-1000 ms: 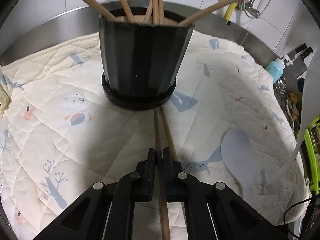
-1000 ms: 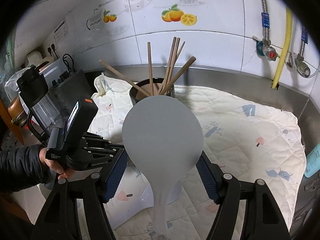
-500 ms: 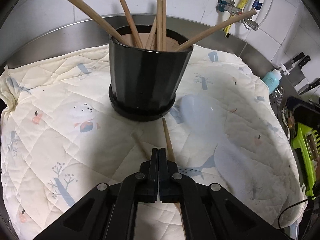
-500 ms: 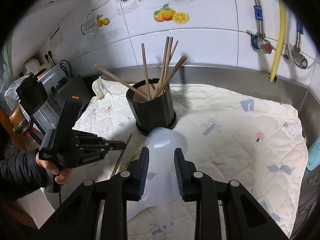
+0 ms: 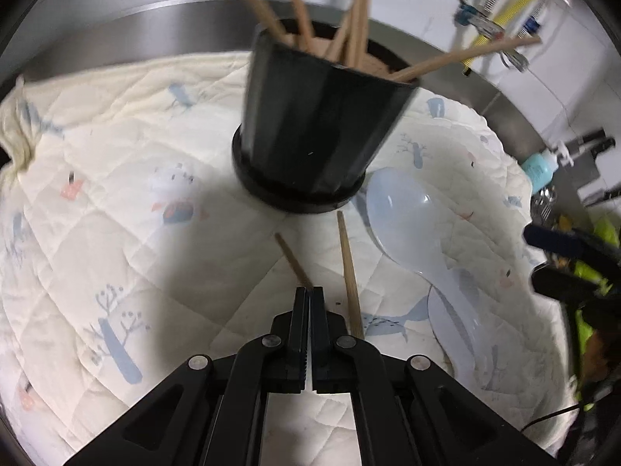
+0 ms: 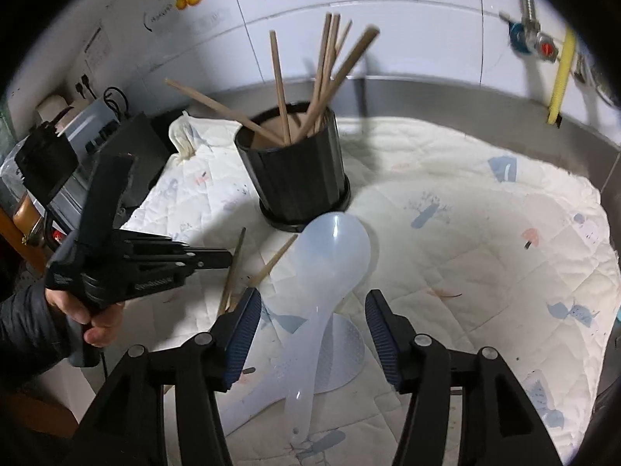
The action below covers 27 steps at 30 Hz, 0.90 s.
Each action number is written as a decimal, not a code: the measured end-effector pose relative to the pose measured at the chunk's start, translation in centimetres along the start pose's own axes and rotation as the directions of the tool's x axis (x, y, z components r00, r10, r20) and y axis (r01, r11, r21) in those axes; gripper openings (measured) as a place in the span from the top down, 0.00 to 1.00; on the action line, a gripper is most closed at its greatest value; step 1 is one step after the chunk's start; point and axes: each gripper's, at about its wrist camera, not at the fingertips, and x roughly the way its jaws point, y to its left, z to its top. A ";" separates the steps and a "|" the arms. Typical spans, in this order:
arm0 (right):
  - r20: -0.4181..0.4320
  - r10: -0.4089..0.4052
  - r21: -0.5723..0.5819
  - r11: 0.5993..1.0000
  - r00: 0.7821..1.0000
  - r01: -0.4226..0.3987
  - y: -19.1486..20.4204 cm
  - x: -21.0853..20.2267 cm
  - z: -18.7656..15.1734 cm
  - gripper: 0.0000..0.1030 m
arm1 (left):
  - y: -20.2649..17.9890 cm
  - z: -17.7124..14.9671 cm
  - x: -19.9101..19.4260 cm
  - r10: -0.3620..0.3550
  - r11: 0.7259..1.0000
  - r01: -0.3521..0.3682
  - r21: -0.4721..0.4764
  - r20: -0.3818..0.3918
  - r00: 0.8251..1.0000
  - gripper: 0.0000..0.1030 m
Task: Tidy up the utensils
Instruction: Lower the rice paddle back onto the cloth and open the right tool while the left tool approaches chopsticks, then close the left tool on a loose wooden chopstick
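Observation:
A black utensil holder (image 5: pixel 318 124) (image 6: pixel 295 178) with several wooden chopsticks stands on a quilted cloth (image 5: pixel 116 194). My left gripper (image 5: pixel 309 295) is shut on one wooden chopstick (image 5: pixel 293 258), which sticks out ahead of the tips; it also shows in the right wrist view (image 6: pixel 233 268). A second chopstick (image 5: pixel 349 268) (image 6: pixel 273 258) lies beside it. My right gripper (image 6: pixel 308 303) is open, astride a translucent white spoon (image 6: pixel 330 256) (image 5: pixel 411 229) lying on the cloth over a white rice paddle (image 6: pixel 341 353) (image 5: pixel 454 318).
A steel counter rim (image 5: pixel 155 23) and tiled wall run behind the cloth. Pipes and a yellow hose (image 6: pixel 559 77) hang at the right. A blue bottle (image 5: pixel 539 167) and knives stand at the right edge. Dark appliances (image 6: pixel 116 143) sit at the left.
My right gripper has opened and let go of the white spoon, which now lies on the cloth. My left gripper stayed shut on a chopstick and lifted it slightly.

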 end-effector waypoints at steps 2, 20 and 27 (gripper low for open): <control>-0.005 0.003 0.005 1.000 1.000 -0.003 -0.2 0.3 -0.1 0.40 | 0.6 0.1 0.1 -0.004 1.000 0.004 -0.026 -0.006 1.000 0.99; -0.020 0.027 0.002 1.000 0.999 -0.027 -0.1 1.3 -0.1 0.40 | 3.5 1.1 -0.1 -0.124 0.964 0.115 -0.240 -0.023 0.992 0.92; -0.011 0.028 0.007 1.000 1.000 -0.028 -0.4 0.9 -0.2 0.40 | 3.3 0.5 0.1 -0.096 0.962 0.092 -0.257 -0.005 0.995 0.48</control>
